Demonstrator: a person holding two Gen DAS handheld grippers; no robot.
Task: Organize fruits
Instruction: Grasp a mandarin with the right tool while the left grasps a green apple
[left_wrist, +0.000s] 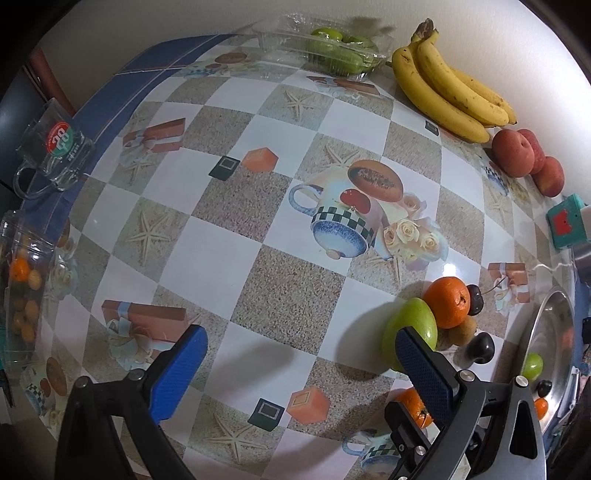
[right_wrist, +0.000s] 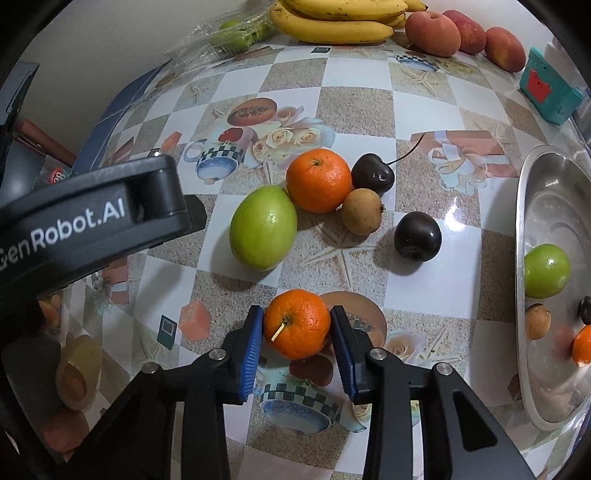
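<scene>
My right gripper (right_wrist: 297, 326) is shut on a small tangerine (right_wrist: 296, 324) just above the table; it also shows in the left wrist view (left_wrist: 415, 406). Ahead lie a green fruit (right_wrist: 263, 227), a second tangerine (right_wrist: 318, 180), a dark cherry (right_wrist: 372, 173), a brown longan (right_wrist: 361, 211) and a dark plum (right_wrist: 417, 236). A steel bowl (right_wrist: 532, 192) at the right holds a green fruit (right_wrist: 546, 270), a longan, a dark fruit and a tangerine. My left gripper (left_wrist: 299, 363) is open and empty, left of the green fruit (left_wrist: 408, 332).
Bananas (left_wrist: 448, 86), red apples (left_wrist: 517, 153) and a clear box of green fruit (left_wrist: 332, 48) line the back wall. A glass mug (left_wrist: 55, 147) and a clear box of small orange fruit (left_wrist: 24, 291) stand at the left edge. A teal box (right_wrist: 550, 88) sits at the right.
</scene>
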